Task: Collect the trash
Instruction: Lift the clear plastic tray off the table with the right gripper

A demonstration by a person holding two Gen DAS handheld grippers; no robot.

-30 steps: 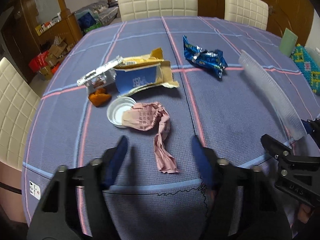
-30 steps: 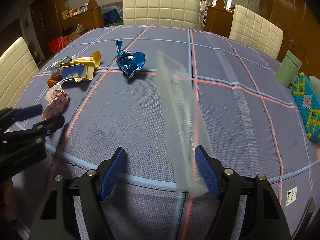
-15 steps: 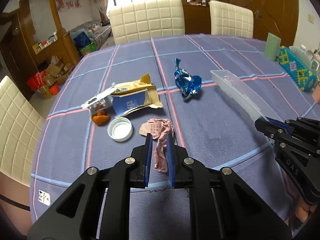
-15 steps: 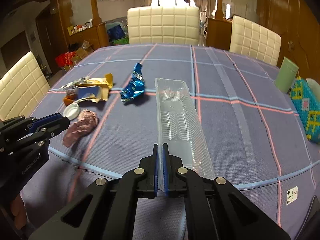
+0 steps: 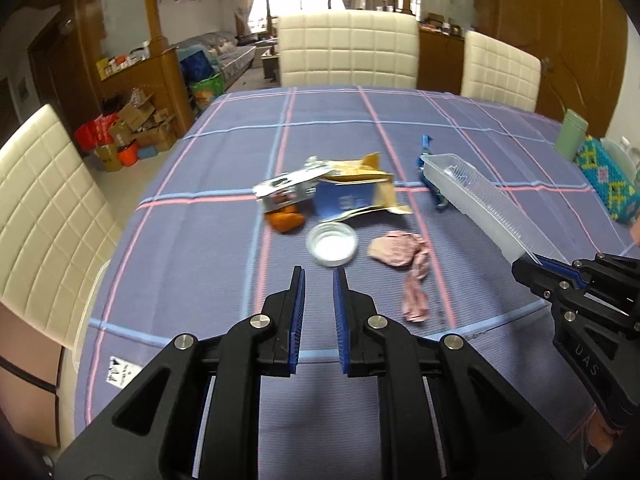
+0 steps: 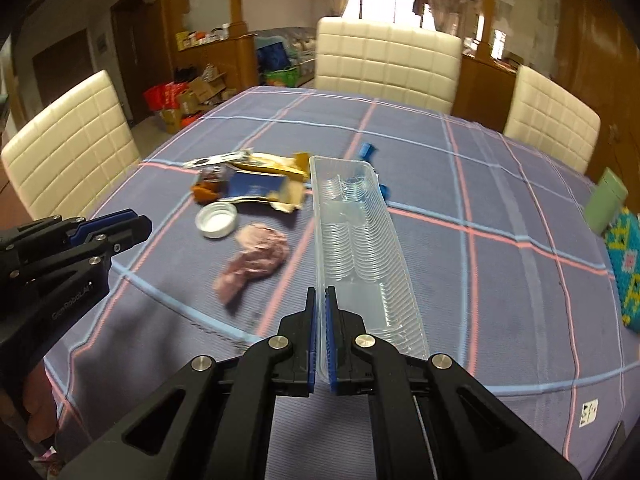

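My right gripper [image 6: 321, 300] is shut on the near end wall of a long clear plastic tray [image 6: 356, 240], held above the table; the tray also shows in the left wrist view [image 5: 480, 204]. My left gripper [image 5: 319, 280] is empty, its jaws a narrow gap apart, above the table in front of a white lid [image 5: 331, 244]. A crumpled pink paper [image 5: 404, 256] lies right of the lid. Behind are a torn blue and yellow box [image 5: 352, 192], a silver wrapper [image 5: 288, 184], an orange scrap [image 5: 285, 220] and a blue foil wrapper [image 5: 426, 160], partly hidden by the tray.
The table has a purple checked cloth [image 5: 240, 152]. Cream chairs stand at the left [image 5: 44, 200] and far side [image 5: 348, 52]. A green cup [image 5: 570, 136] and a knitted colourful item [image 5: 608, 184] sit at the right edge.
Both grippers went from open to closed; the right one closed on the tray's end and lifted it. The left gripper shifted left, from in front of the pink paper to the lid.
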